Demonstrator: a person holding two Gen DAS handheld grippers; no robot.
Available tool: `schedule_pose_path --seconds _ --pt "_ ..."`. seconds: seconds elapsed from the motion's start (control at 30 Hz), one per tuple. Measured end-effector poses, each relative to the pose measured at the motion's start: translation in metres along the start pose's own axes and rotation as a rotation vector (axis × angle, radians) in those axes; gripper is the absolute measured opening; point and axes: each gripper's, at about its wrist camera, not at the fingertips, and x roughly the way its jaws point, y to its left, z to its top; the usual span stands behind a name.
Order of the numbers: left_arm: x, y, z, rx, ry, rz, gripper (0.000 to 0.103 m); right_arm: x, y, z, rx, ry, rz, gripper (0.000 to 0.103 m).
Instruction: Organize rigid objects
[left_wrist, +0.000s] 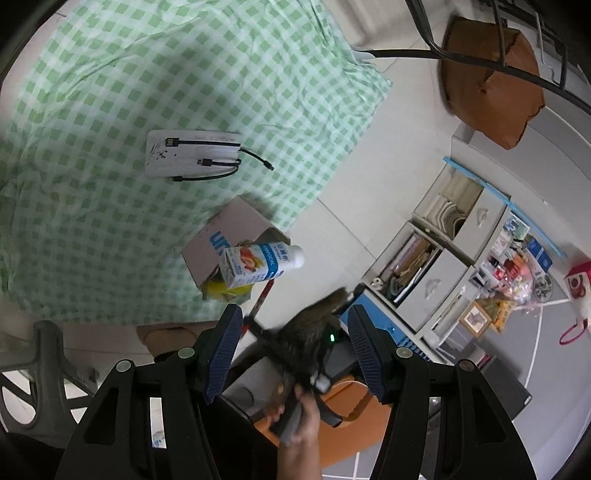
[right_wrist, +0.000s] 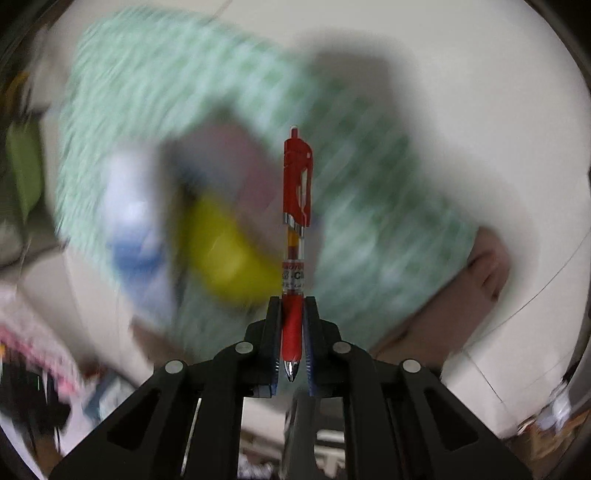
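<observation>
Right gripper (right_wrist: 291, 347) had its fingers (right_wrist: 274, 332) clamped on a red pen (right_wrist: 297, 206) by the rubber grip, cap end pointing away, carried above the checked cloth. Left gripper (left_wrist: 291, 350) was open, holding nothing. Judgement: pen should go into the cardboard box (left_wrist: 229, 236) cap-first, released low so it doesn't bounce. Box sat at the surface's near edge; it held something yellow, with a milk carton (left_wrist: 258, 264) lying across its opening. A power bank (left_wrist: 192, 155) lay farther off.
</observation>
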Motion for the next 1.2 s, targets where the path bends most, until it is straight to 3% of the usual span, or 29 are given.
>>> schedule_pose_path --seconds 0.1,0.17,0.3,0.47,0.63,0.93,1.1,1.2 --pt "-0.004 0.003 0.002 -0.008 -0.016 0.001 0.057 0.01 0.031 -0.033 -0.105 0.067 0.005 0.013" --pt "-0.009 0.005 0.003 -0.012 -0.025 -0.001 0.057 0.025 0.032 -0.057 -0.145 0.093 -0.008 0.013" --pt "-0.016 0.003 0.002 -0.015 -0.031 -0.012 0.057 0.059 0.039 -0.072 -0.201 0.171 -0.067 0.013" --pt "-0.021 0.0 0.001 -0.003 -0.032 -0.027 0.058 0.075 0.05 -0.051 -0.229 0.139 -0.119 0.013" --pt "-0.024 0.005 0.004 -0.014 -0.032 -0.027 0.058 0.081 0.055 -0.019 -0.177 0.124 -0.068 0.014" --pt "-0.029 0.0 0.004 -0.005 -0.024 -0.032 0.058 0.098 0.075 -0.054 -0.304 0.268 -0.115 0.013" --pt "-0.029 0.003 0.005 -0.005 -0.015 -0.03 0.058 0.09 0.066 -0.036 -0.234 0.167 -0.169 0.013" --pt "-0.031 0.005 0.006 -0.01 -0.018 -0.029 0.058 0.077 0.053 -0.031 -0.177 0.133 -0.145 0.013"
